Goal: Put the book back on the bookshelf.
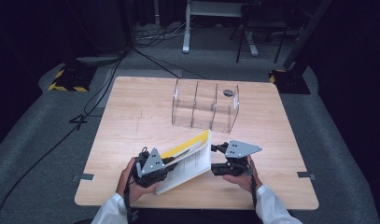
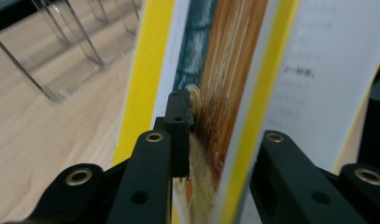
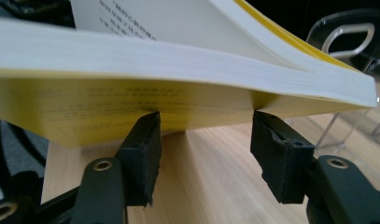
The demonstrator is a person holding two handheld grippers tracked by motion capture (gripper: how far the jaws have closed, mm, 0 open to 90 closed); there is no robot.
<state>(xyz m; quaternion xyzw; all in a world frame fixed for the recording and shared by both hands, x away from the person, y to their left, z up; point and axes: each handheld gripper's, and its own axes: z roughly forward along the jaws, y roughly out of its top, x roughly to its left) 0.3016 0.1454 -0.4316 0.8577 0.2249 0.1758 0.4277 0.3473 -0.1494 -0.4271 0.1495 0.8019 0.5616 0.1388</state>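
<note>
A light wood-grain counter [image 1: 131, 121] with rounded corners stands on grey carpet [image 1: 33, 140]. A clear acrylic rack [image 1: 205, 110] with three compartments sits upright on the far half of the counter. Black cables [image 1: 61, 135] run across the carpet to the left. A yellow-and-black striped stand base [image 1: 68, 79] rests beyond the far-left corner.

- Table [image 1: 131, 116]: pale wood-grain top, smooth, matt.
- Book [image 1: 190, 161]: paper; glossy yellow cover with a printed picture, matt white pages with a finely ribbed page edge.
- Organiser [image 1: 204, 109]: clear, glossy plastic with thin see-through walls.
- Left gripper [image 1: 152, 165] and right gripper [image 1: 234, 158]: black matt plastic jaws with brass-coloured inserts; the pads [image 3: 141, 149] look rough-edged; top plates of grey matt metal.
- Floor [image 1: 38, 140]: grey carpet, coarse and matt.
</note>
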